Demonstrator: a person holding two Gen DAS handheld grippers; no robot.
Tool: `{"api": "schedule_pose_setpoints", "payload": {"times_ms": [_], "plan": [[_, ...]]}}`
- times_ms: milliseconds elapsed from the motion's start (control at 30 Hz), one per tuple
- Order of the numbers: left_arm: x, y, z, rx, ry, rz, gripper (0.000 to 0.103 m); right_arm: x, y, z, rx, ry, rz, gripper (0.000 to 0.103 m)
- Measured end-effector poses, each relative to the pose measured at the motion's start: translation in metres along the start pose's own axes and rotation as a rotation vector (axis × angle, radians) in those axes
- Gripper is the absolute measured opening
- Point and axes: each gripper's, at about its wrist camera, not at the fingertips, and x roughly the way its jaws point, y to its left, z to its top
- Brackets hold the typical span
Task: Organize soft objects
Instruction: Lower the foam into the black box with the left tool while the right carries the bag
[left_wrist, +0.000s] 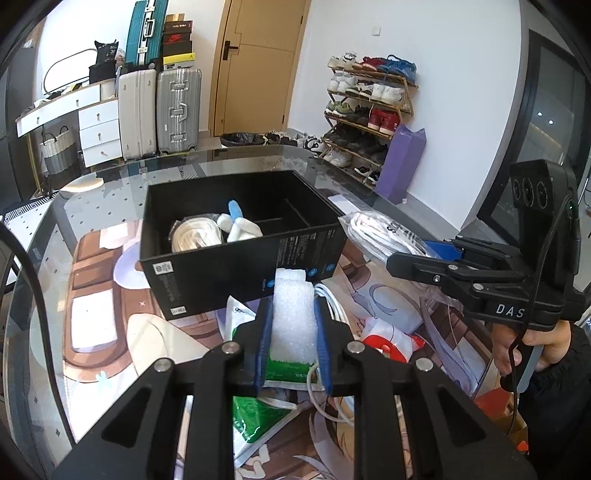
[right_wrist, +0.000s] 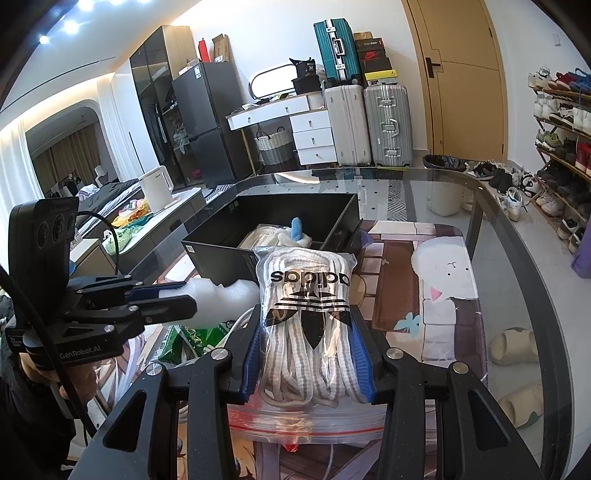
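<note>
Foam (left_wrist: 293, 314), a white block, sits pinched between the blue pads of my left tool (left_wrist: 293, 332), the jaws drawn in tight against its sides so it stands up out of them, lifted just in front of the black box (left_wrist: 236, 266). My right tool (right_wrist: 308, 350) is clamped on a clear bag of white laces (right_wrist: 306, 321) with a black logo, the pads pressing both sides of the bag, which is also held up close to the near wall of the box. Inside the box I can see a coil of white cord (left_wrist: 195, 232) and a white and blue soft piece (left_wrist: 236, 225) in one compartment; dividers mark off the others. The box stands on the printed mat (left_wrist: 103, 332) that covers the middle of the glass desk (right_wrist: 517, 258). Under my left tool, toward the near edge of the desk, lie a green and white packet (left_wrist: 258, 417), a white cable (left_wrist: 332, 306) and a red and white bag (left_wrist: 388, 343). A hand (left_wrist: 517, 347) grips the right tool's handle.
</note>
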Motion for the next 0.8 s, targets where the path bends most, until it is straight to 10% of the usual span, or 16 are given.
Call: {"api": "schedule_pose_setpoints", "payload": {"times_ms": [800], "plan": [[-0.042, 0.023, 0.03, -0.043, -0.161, 0.06, 0.02, -0.007, 0.023, 0.031, -0.036, -0.056, 0.024, 0.042]]}}
